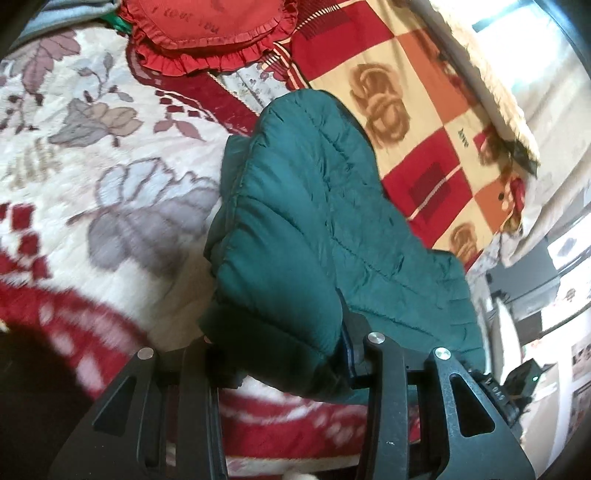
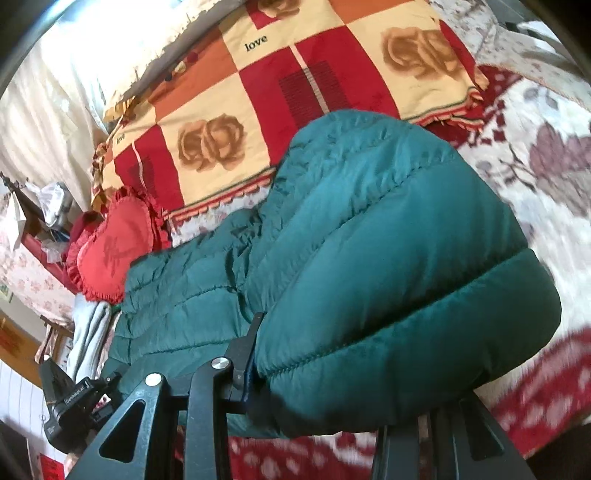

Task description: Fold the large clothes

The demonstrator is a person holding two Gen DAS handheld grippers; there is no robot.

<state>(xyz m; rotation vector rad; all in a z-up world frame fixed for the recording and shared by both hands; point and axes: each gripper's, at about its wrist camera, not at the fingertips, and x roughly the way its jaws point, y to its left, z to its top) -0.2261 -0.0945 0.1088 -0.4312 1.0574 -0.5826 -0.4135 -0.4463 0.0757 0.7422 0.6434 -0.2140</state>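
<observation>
Fold step in progress. I've got both grippers clamped on the green puffer jacket [image 1: 314, 221] and its near edge is lifted off the bed [image 1: 92, 129]. In the left wrist view the left gripper [image 1: 288, 354] bites a bunched edge of the jacket at lower centre of the frame, padding bulging up between the fingers. In the right wrist view the right gripper [image 2: 332, 373] pinches a thick quilted roll at lower centre; only one finger shows, the other is buried under fabric. Neither gripper is fully closed, since the padding fills the gap, but both are holding cloth.

The jacket runs from the grippers up toward frame centre in both views, its far part resting on the bed, its far end close to the checked rose blanket [image 2: 295, 92].

Next move, my guess: carry the held edge across to the far part of the jacket, keep both grippers level so the fold line comes out straight, lower, then let go. Puffy fabric will likely spring back, so it may need pressing flat. Slipping looks possible as the shell seems slick.

Surface: a bed with a cream floral and red spread. Red heart cushion [image 1: 199, 33] at upper left in the left view, mid left in the right view, just beyond the jacket. Bright curtain [image 2: 44, 110] at upper left of the right view. Cluttered furniture at the frame edges, too blurred to name.
</observation>
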